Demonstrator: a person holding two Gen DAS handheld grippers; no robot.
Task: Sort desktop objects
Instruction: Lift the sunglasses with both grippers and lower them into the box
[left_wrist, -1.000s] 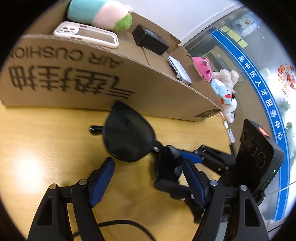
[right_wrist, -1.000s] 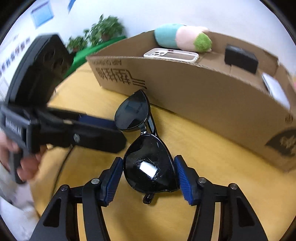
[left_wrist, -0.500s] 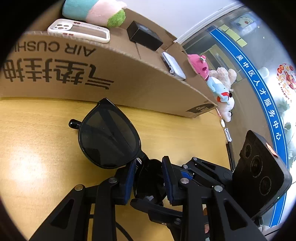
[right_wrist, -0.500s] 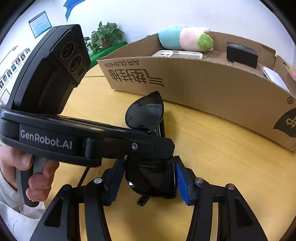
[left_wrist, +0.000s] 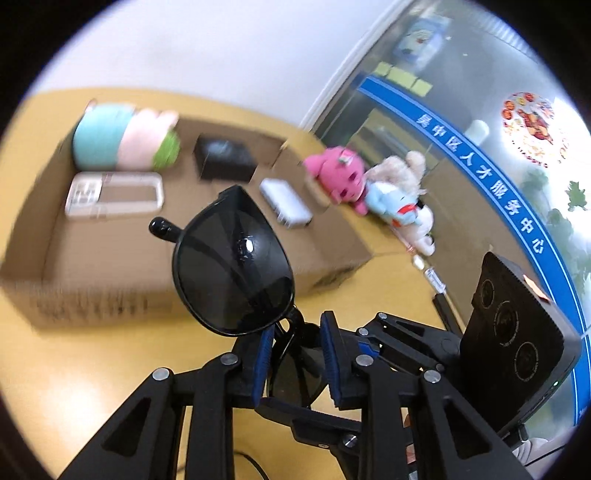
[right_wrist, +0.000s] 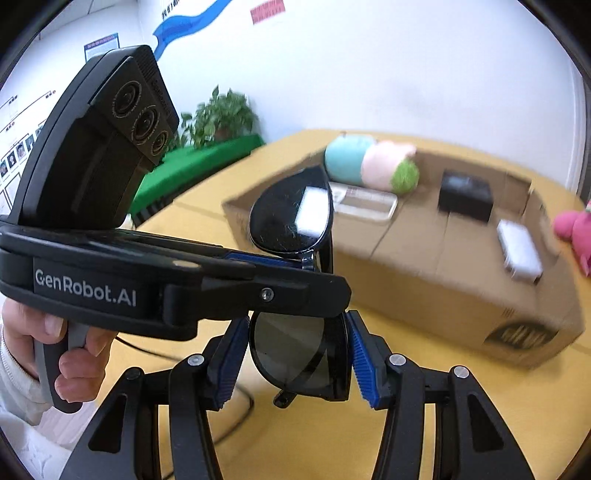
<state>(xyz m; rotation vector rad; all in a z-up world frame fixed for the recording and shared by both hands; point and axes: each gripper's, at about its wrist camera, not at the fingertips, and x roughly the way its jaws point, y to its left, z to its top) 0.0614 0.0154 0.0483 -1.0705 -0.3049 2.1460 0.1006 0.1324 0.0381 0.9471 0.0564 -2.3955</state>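
I am clamping my left claw (left_wrist: 295, 354) on the black sunglasses (left_wrist: 232, 266) at the bridge, its blue pads (left_wrist: 263, 363) pressing in from either side of the frame where the two lenses meet. My right claw (right_wrist: 293, 360) is gripping the same pair across one lens (right_wrist: 295, 350), with a blue pad (right_wrist: 360, 362) touching each rim edge. Between the two claws the sunglasses are hanging in the air above the yellow wooden surface (left_wrist: 110, 369), one lens rising past my left fingertips and tilting toward the cardboard box (left_wrist: 110, 295); the curled tip of an earpiece (left_wrist: 160, 227) is poking out at that lens's far side. In the right wrist view my left claw is crossing in front as a black bar marked GenRobot.AI, with my left hand (right_wrist: 70, 354) wrapping its handle, and a black cable (right_wrist: 236, 417) is trailing on the surface beneath. Beyond the sunglasses the open box is lying on the surface, holding a teal, pink and green plush (left_wrist: 123, 136) at its far wall, a clear phone case (left_wrist: 114, 194) just before it, a small black box (left_wrist: 225, 158) beside them, and a flat grey-white gadget (left_wrist: 284, 203) nearer the box's right end. Outside that end, a pink plush (left_wrist: 340, 173) and a pale blue and cream plush (left_wrist: 399, 203) are lying together on the surface. A potted plant (right_wrist: 221, 114) is standing against the white wall behind a green stretch.
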